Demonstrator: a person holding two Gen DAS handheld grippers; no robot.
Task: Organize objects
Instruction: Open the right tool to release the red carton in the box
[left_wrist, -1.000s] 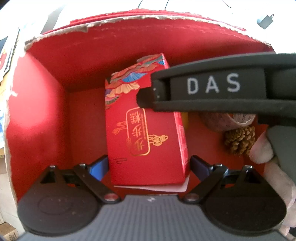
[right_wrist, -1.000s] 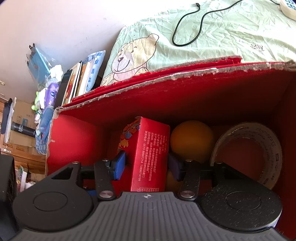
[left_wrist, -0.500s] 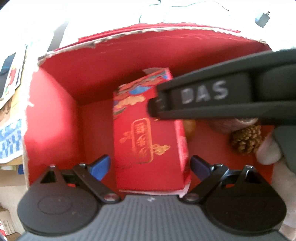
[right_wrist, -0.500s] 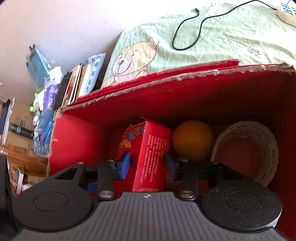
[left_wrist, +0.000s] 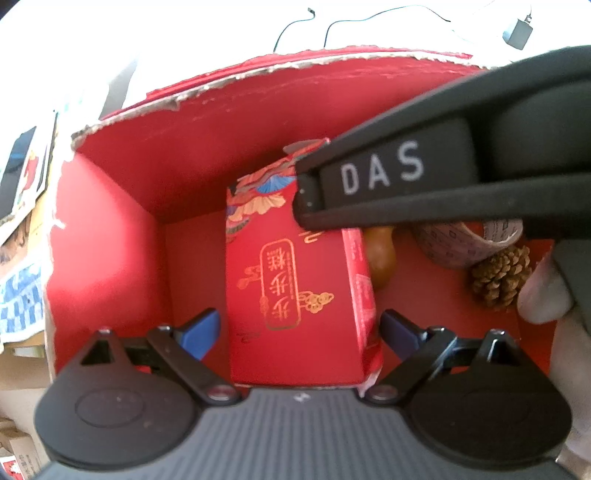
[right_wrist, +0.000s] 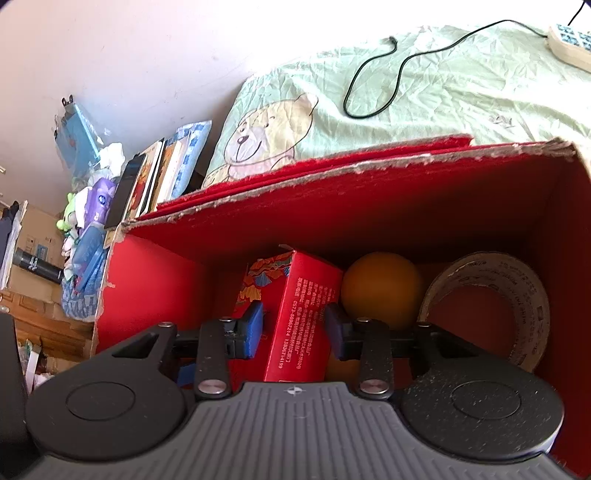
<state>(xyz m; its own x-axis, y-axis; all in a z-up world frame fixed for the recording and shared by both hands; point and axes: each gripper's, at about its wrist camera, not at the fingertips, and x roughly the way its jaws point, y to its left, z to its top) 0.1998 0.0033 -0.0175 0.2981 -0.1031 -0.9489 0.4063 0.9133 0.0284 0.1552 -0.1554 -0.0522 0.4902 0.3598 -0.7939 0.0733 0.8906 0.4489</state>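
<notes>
The big red storage box (right_wrist: 369, 206) sits on a bed, its torn rim open upward. Inside stands the red gift carton (left_wrist: 295, 280), upright, left of an orange ball (right_wrist: 382, 290), a tape roll (right_wrist: 491, 295) and a pine cone (left_wrist: 502, 275).

The right hand-held gripper (right_wrist: 293, 326) straddles the carton's narrow printed side, pads just beside it with slight gaps, so half-spread and not clamping. The left hand-held gripper (left_wrist: 299, 326) is spread wide around the carton's broad face, not touching. To settle the carton well, I would keep it upright and draw straight out without nudging the ball.
</notes>
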